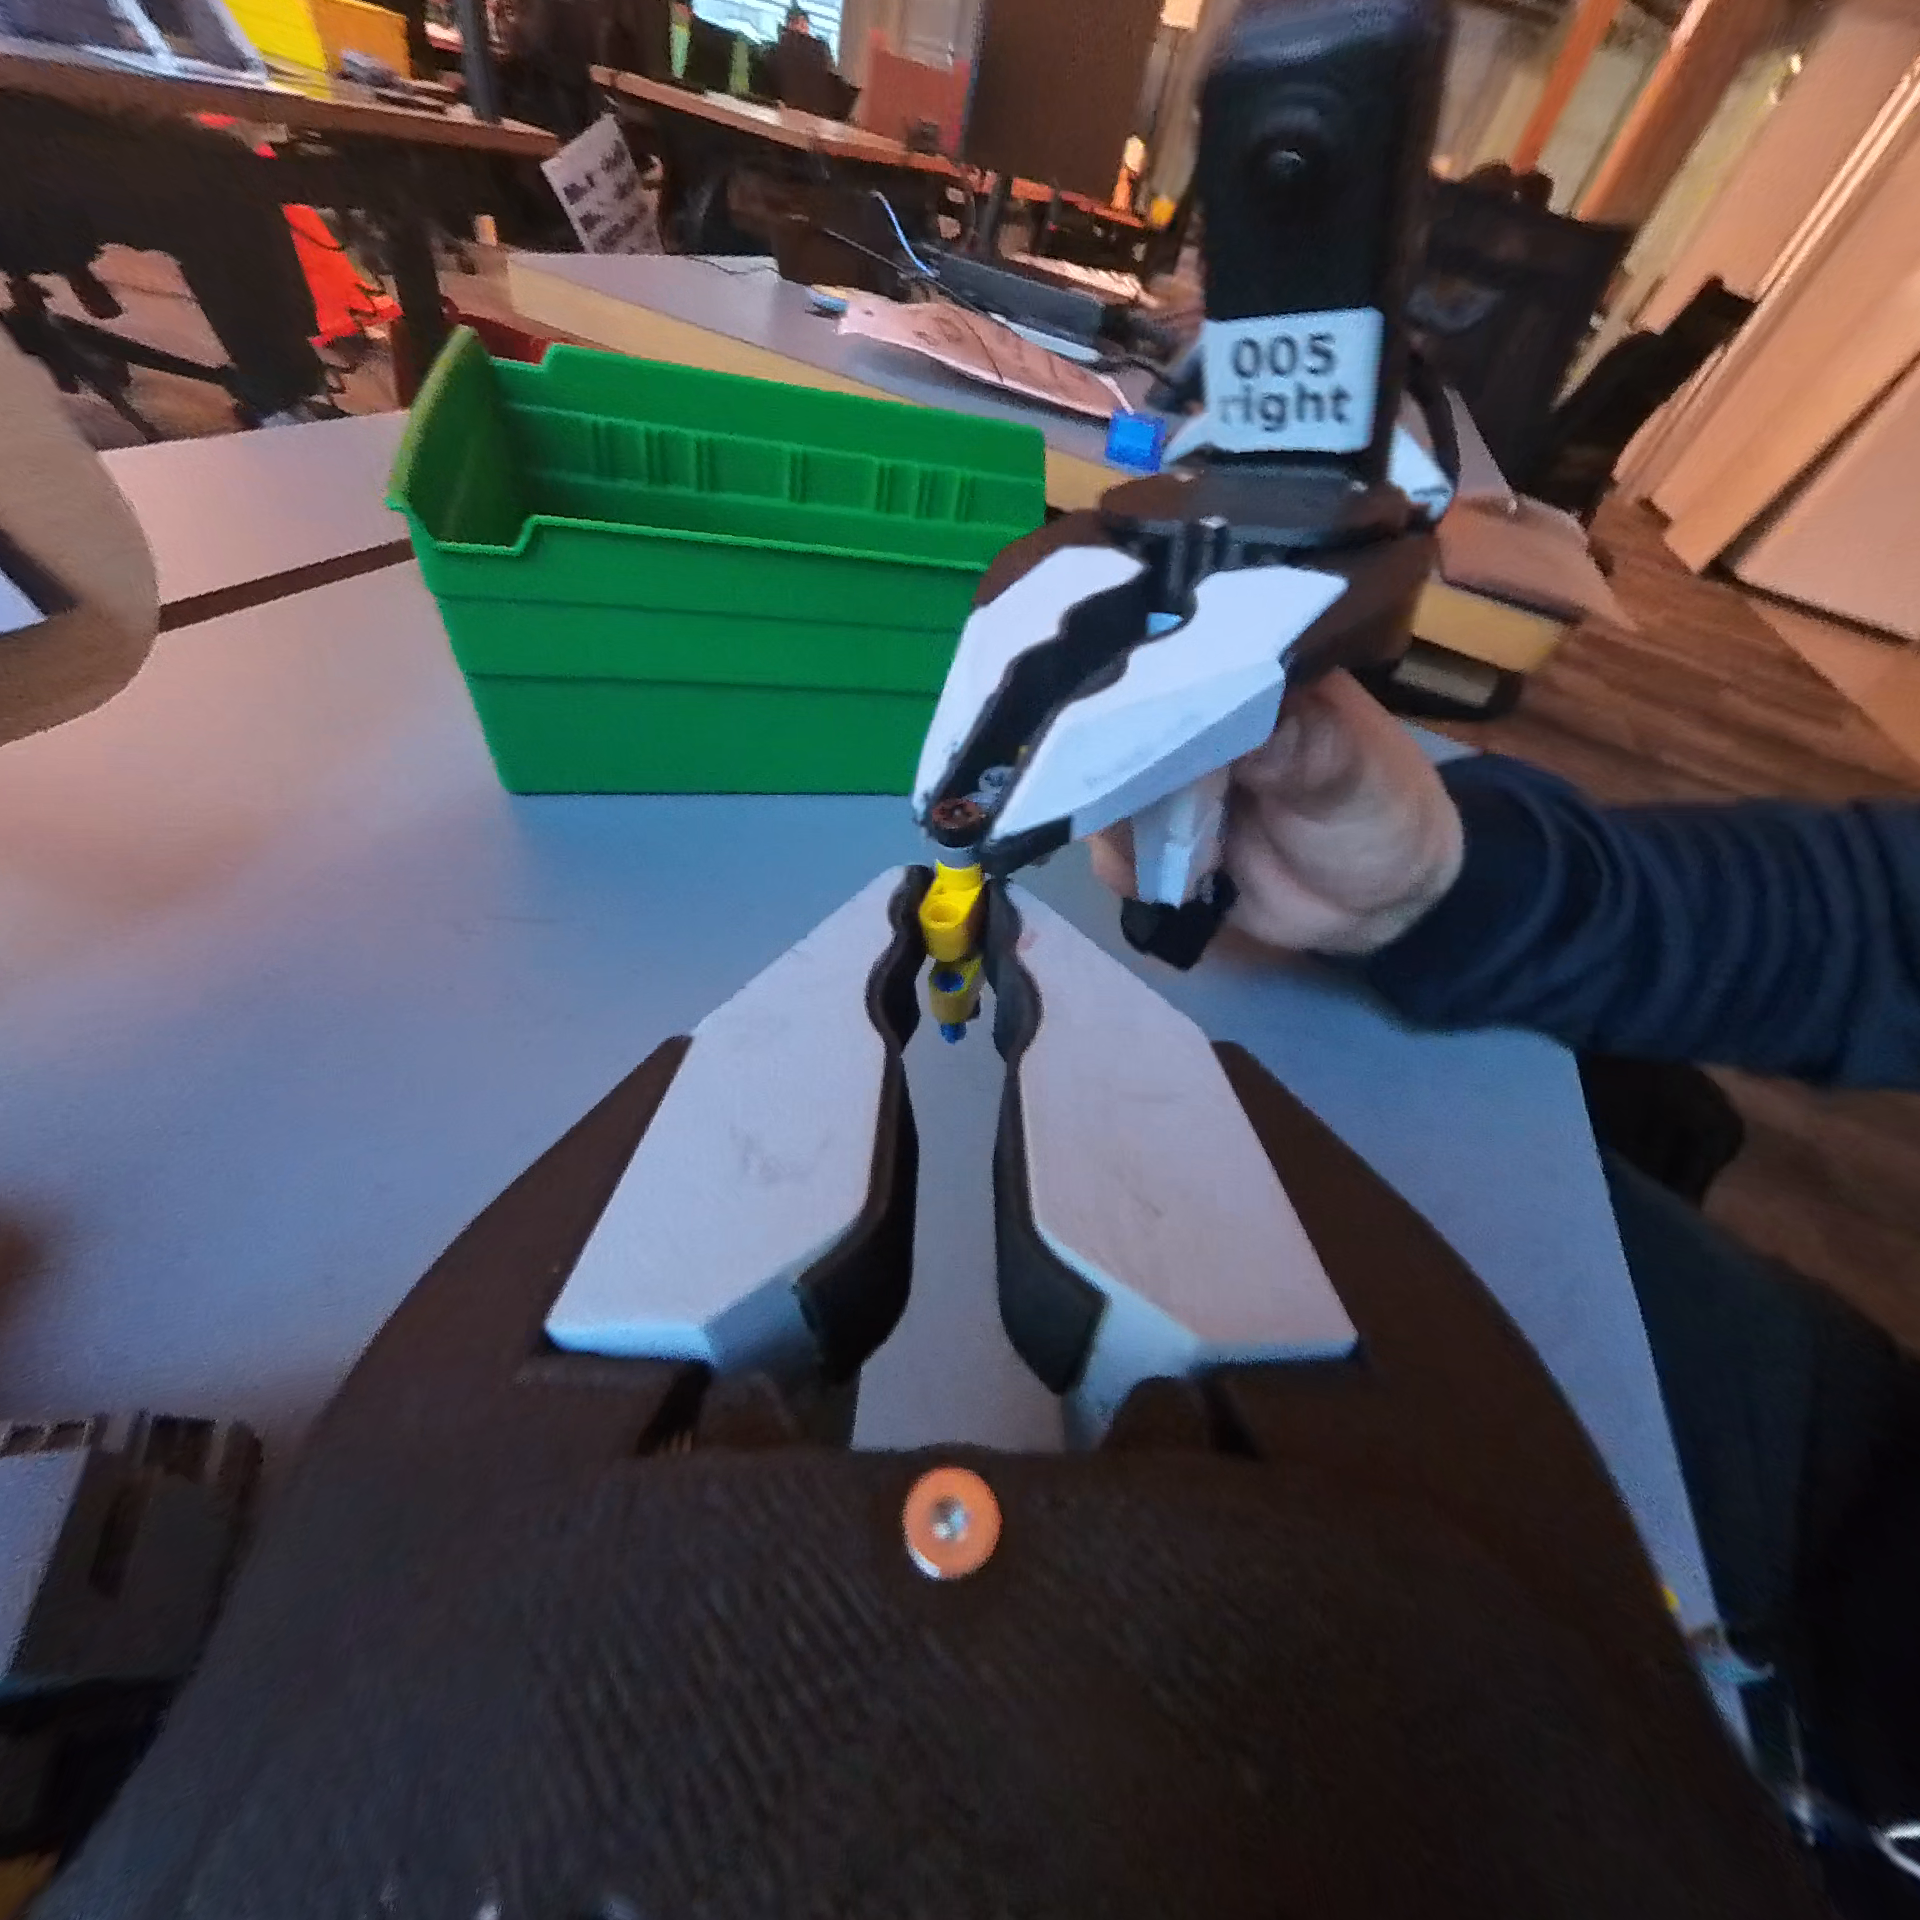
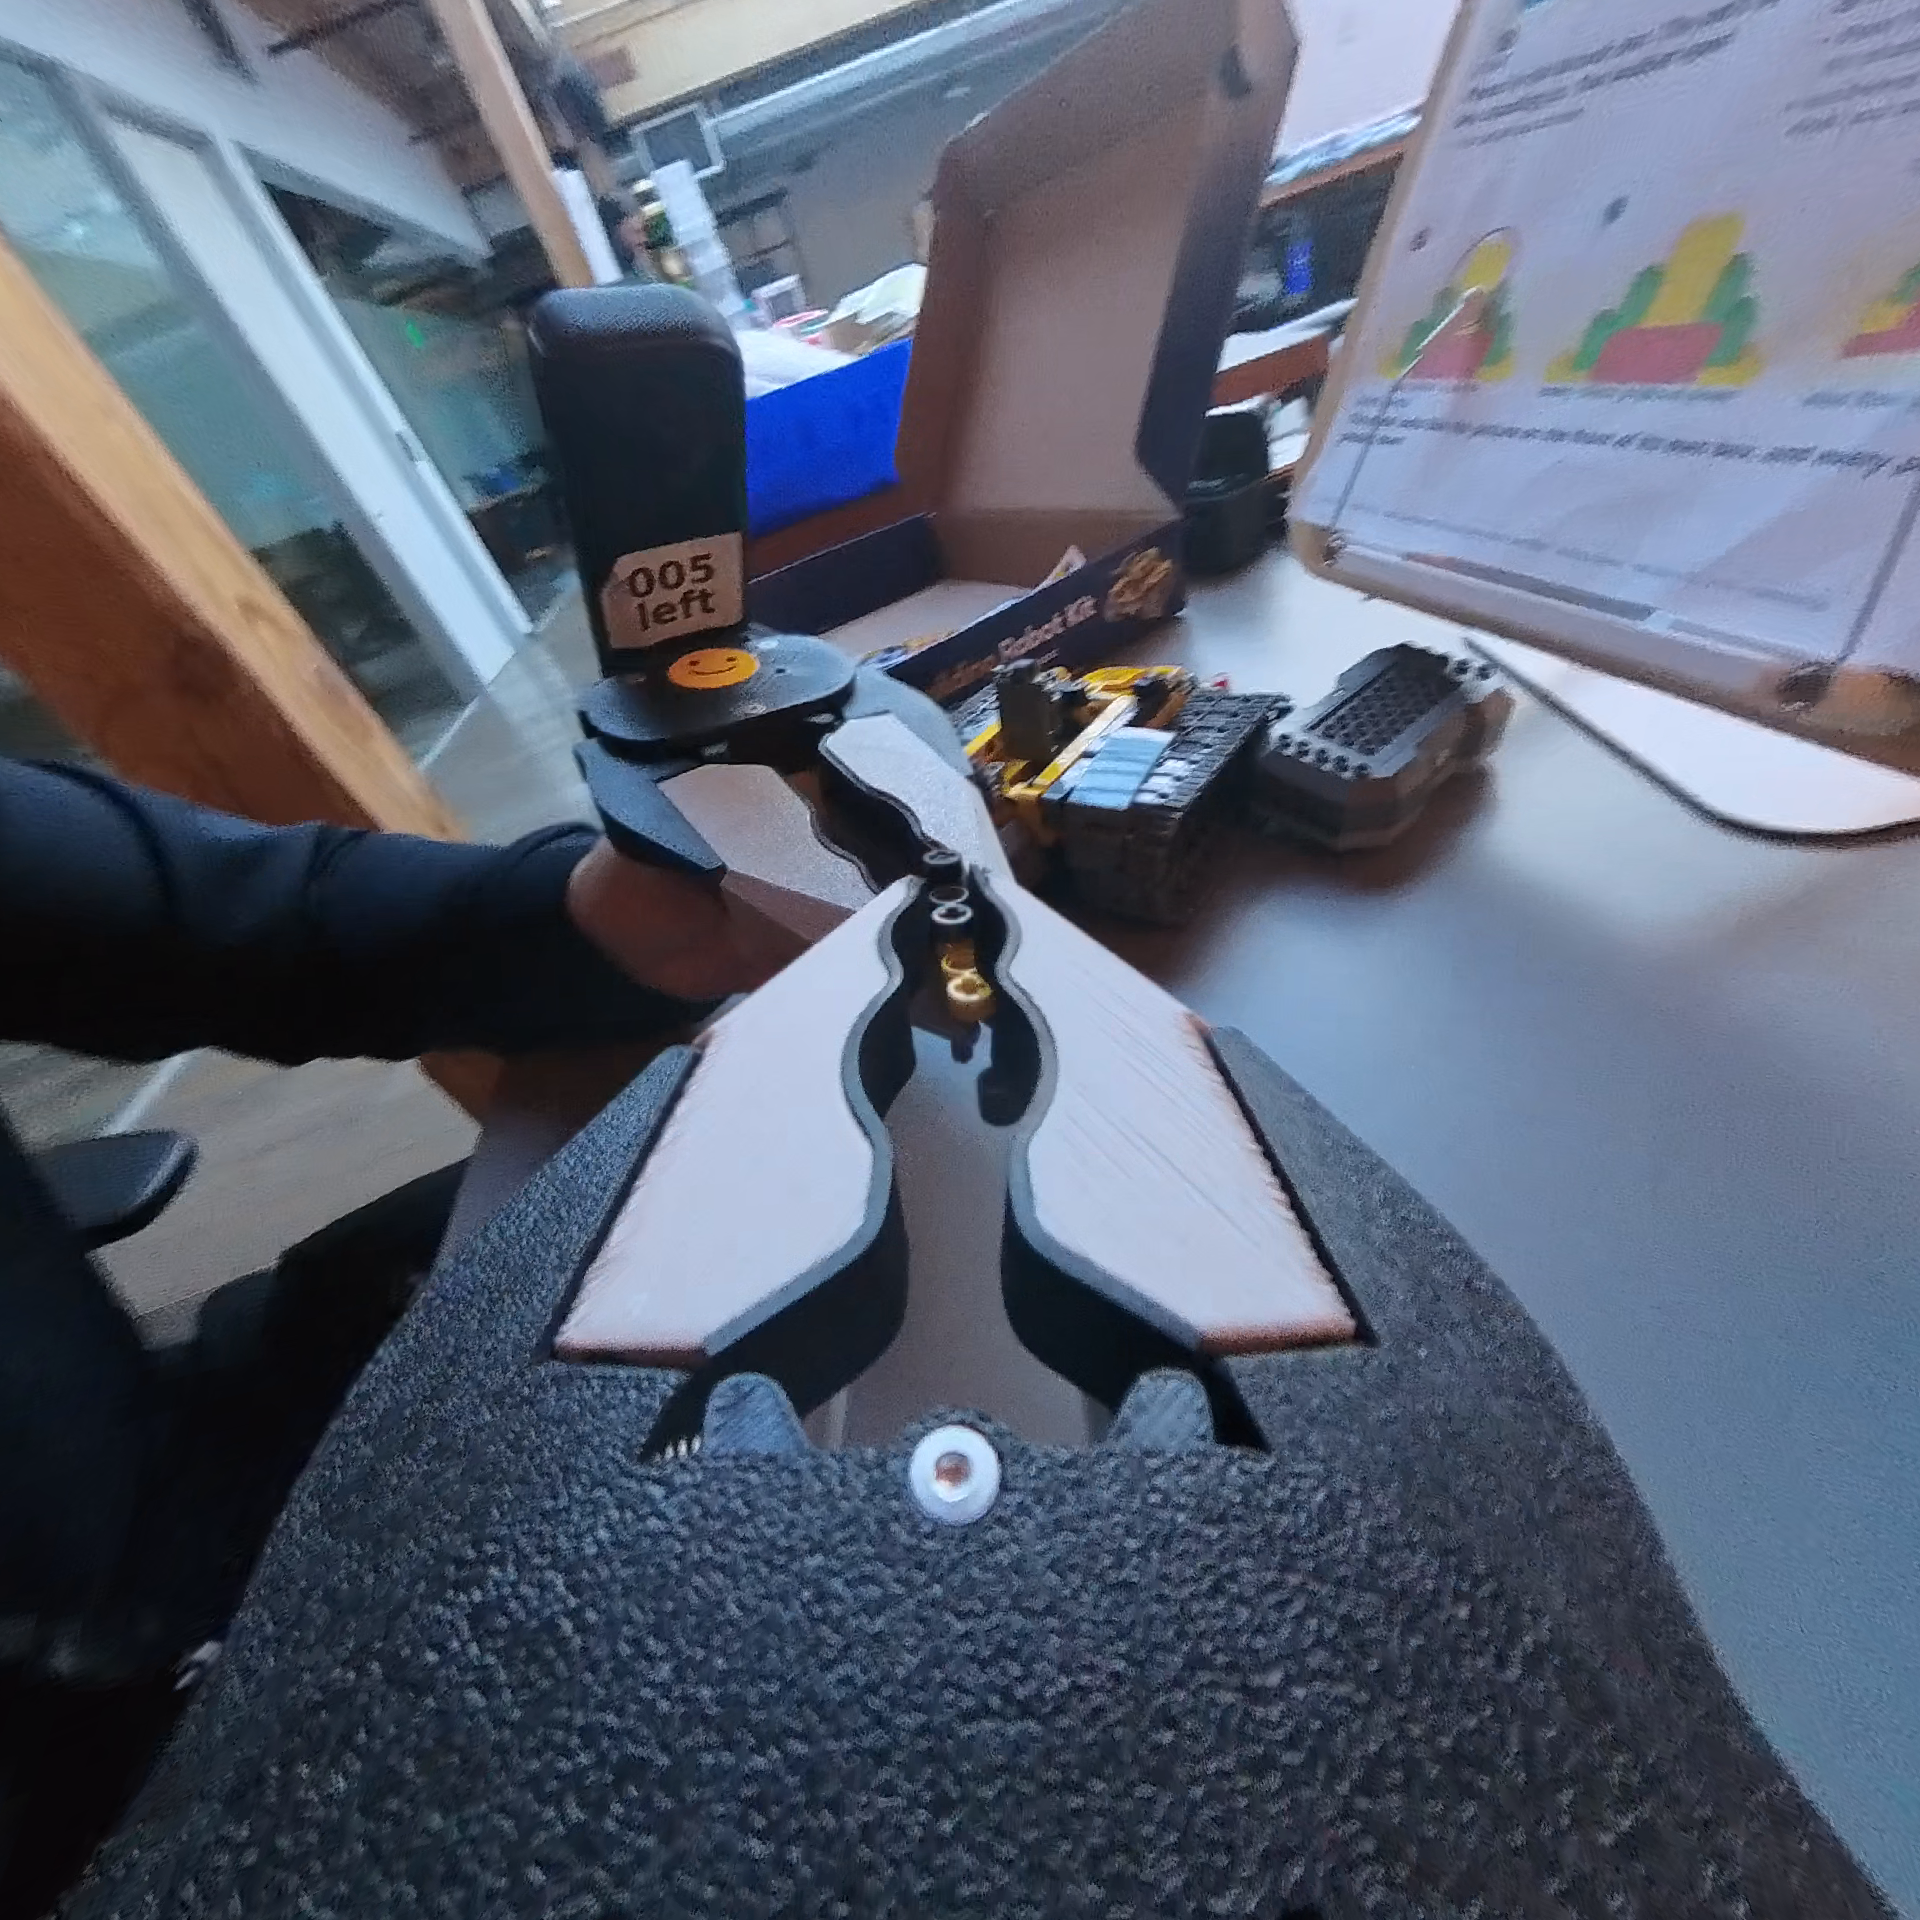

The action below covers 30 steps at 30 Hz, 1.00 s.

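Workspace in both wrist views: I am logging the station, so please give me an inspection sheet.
Surface: grey table, mostly bare near the grippers.
Job's things: small yellow brick piece pinched in the left gripper; dark ringed piece in the right gripper, tips meeting.
Clutter: green bin, tracked brick vehicle, dark brick part, open cardboard box, instruction board.
Grippers: both shut on pieces.
Cables: blue cable on a far table.
Surroundings: workshop benches, glass wall, wooden post.
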Each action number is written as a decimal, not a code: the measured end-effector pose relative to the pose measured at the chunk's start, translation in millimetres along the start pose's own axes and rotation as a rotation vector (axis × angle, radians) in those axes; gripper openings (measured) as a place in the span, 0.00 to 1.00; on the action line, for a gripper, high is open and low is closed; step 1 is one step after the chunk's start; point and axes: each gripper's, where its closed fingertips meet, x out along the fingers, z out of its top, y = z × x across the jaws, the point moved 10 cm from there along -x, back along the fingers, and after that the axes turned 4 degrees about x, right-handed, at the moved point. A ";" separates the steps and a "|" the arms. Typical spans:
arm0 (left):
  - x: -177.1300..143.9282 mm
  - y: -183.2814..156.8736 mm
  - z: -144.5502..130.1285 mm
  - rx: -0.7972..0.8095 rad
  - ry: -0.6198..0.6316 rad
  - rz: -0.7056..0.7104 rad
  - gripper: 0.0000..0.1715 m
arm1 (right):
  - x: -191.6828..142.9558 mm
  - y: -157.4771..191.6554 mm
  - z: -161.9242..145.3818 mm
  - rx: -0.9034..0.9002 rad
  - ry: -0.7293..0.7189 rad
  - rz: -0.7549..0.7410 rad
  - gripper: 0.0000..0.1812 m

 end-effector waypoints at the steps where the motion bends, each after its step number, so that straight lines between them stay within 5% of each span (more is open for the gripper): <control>1: -1.8 1.9 1.5 -0.031 -0.020 -0.009 0.05 | 1.9 3.1 2.2 -0.020 -0.017 -0.032 0.02; 5: -9.6 2.5 7.1 -0.091 -0.079 -0.030 0.05 | 5.2 5.3 6.1 0.062 -0.118 0.002 0.01; 19: -19.6 -11.0 22.0 0.223 -0.064 0.215 0.06 | 13.7 -1.8 2.3 0.391 -0.332 0.217 0.01; 23: -23.8 -4.9 20.3 0.190 -0.026 0.158 0.05 | 14.7 -3.4 5.2 0.354 -0.216 0.220 0.03; 30: -16.6 3.3 6.3 0.265 0.094 0.155 0.03 | -6.2 -7.2 12.5 0.038 0.012 -0.003 0.14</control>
